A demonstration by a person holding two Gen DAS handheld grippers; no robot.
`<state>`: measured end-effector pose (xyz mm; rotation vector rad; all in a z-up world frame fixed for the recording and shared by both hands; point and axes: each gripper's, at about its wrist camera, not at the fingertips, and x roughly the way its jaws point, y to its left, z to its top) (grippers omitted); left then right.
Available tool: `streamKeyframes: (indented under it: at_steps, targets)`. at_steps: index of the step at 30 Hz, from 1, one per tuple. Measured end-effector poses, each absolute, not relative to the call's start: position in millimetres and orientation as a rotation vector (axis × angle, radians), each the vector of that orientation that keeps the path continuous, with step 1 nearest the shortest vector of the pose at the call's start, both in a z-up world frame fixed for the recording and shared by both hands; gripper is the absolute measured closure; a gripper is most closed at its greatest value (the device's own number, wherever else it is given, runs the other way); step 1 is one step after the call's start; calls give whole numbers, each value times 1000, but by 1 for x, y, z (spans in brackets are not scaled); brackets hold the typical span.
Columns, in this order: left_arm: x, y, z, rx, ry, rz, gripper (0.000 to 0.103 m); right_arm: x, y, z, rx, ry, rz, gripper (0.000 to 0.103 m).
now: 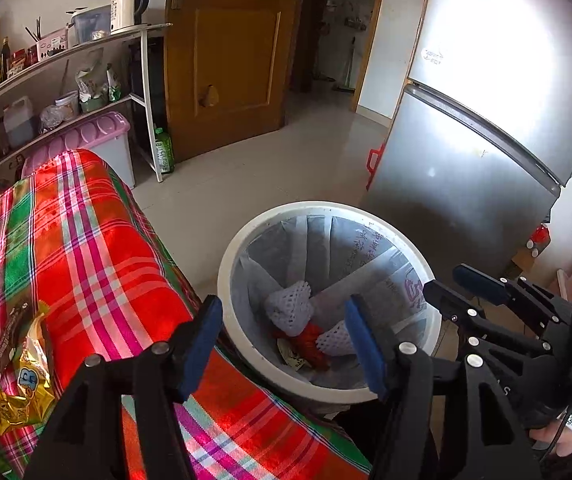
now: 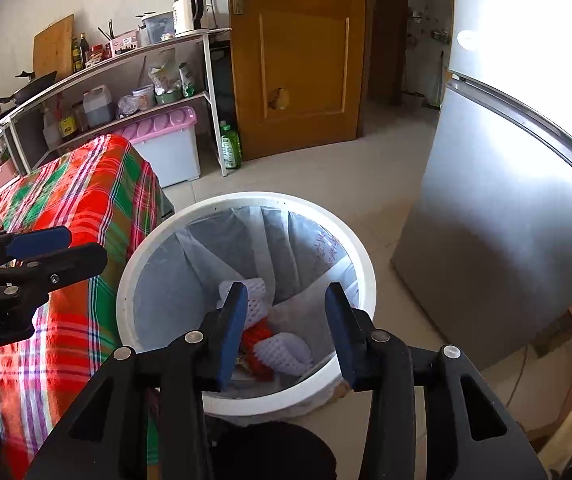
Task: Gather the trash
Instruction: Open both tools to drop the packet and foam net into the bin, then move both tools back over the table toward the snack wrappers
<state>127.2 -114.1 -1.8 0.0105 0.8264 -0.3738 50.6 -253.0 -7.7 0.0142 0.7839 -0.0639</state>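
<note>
Fridge [image 2: 506, 240]: steel, R of bin, by wooden door [image 2: 302, 60].
Table w/ plaid cloth [image 1: 98, 248]: L of bin; gold snack wrapper [image 1: 18, 384] on it, not yet binned.
Bin [image 2: 366, 280]: white, lined, on tile floor; foam nets [image 2: 286, 352] + red scrap inside.
Left gripper [image 1: 284, 346]: spread, empty, over bin/table edge.
Right gripper [image 2: 284, 334]: spread, empty, above bin.
Next, likely: swing L to wrapper, pinch at crumpled fold, lift clear of cloth.

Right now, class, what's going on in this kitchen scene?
A person holds two grippers over a white bin beside a cloth-covered table. The left gripper and right gripper are both open and empty. Foam nets and red trash already lie in the bin. Gold wrappers remain on the table, so collecting isn't finished.
</note>
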Motion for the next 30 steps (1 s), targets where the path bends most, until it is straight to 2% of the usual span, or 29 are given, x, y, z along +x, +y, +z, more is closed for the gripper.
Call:
streamKeyframes:
  at_steps: [16, 30]
  targets:
    - [90, -65, 29, 3, 725, -275, 31, 18, -215, 22, 34, 698, -12, 61]
    - [56, 14, 38, -74, 675, -153, 28, 11, -152, 36, -5, 654, 125, 61]
